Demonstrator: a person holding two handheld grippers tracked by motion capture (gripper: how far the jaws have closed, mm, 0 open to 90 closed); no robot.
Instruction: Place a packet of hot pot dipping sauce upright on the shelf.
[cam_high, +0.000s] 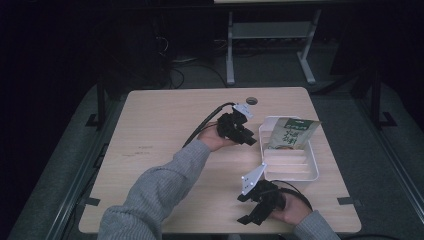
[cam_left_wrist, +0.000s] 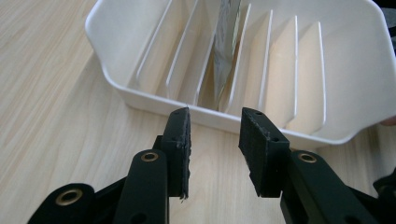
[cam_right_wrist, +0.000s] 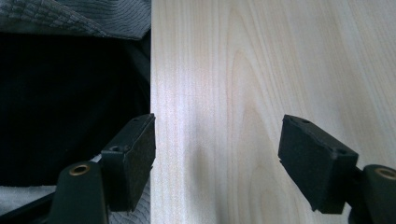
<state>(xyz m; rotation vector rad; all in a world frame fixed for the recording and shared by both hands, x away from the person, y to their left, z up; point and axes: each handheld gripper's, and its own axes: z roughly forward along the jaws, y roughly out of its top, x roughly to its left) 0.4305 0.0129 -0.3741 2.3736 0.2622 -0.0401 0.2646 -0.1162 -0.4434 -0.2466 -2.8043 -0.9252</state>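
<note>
White plastic rack (cam_high: 311, 165) is sitting on the table (cam_high: 160, 130), one green packet (cam_high: 290, 134) standing in its slots. I'm holding my left gripper (cam_high: 248, 137) just beside it, jaws parted, empty; right gripper (cam_high: 250, 212) nearer me, jaws wide, empty.

Overhead and tongs-mounted views share the table (cam_high: 165, 125).

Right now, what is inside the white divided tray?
A green snack packet stands in a slot near the far end of the white tray. The near slots look empty. The packet hides the slot floor beneath it.
</note>
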